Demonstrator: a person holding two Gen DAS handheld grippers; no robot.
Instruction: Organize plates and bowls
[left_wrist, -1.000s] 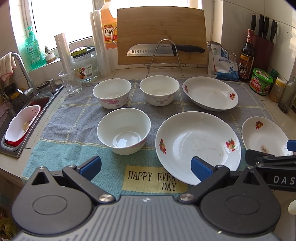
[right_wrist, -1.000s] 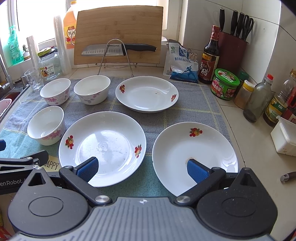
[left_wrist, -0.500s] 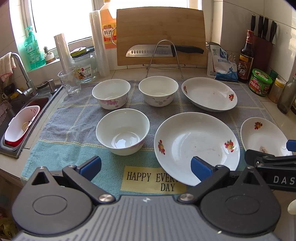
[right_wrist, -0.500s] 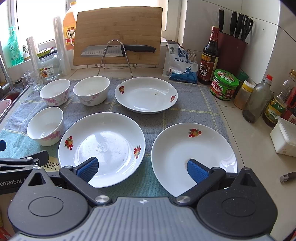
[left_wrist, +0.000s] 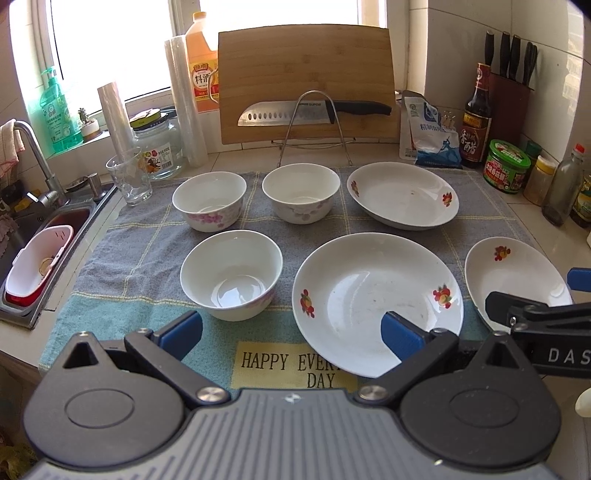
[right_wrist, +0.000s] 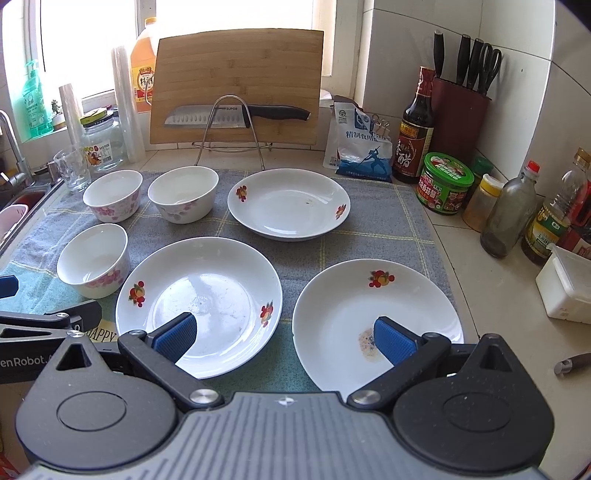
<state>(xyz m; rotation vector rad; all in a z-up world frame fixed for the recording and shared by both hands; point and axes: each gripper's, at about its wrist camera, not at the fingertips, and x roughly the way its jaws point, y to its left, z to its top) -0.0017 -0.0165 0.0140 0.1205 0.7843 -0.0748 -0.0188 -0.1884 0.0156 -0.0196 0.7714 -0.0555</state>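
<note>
Three white bowls and three white flowered plates lie on a grey-blue towel (left_wrist: 122, 258). The near bowl (left_wrist: 231, 273) sits front left, with two bowls (left_wrist: 209, 201) (left_wrist: 301, 192) behind it. The big plate (left_wrist: 373, 299) is in the middle, a plate (left_wrist: 402, 194) lies behind it, and a stained plate (right_wrist: 369, 317) lies front right. My left gripper (left_wrist: 291, 332) is open and empty, above the towel's front edge. My right gripper (right_wrist: 284, 334) is open and empty, over the near rims of the big plate (right_wrist: 199, 299) and the stained plate.
A cutting board with a knife on a wire rack (left_wrist: 306, 81) stands at the back. A sink (left_wrist: 33, 258) lies left, with a glass (left_wrist: 129, 181) and a jar (left_wrist: 155, 147) near it. Bottles, jars and a knife block (right_wrist: 458, 107) crowd the right side.
Both grippers have lifted and drawn back a little, so the dishes sit slightly lower in view. No dish has moved. Both grippers stay open.
</note>
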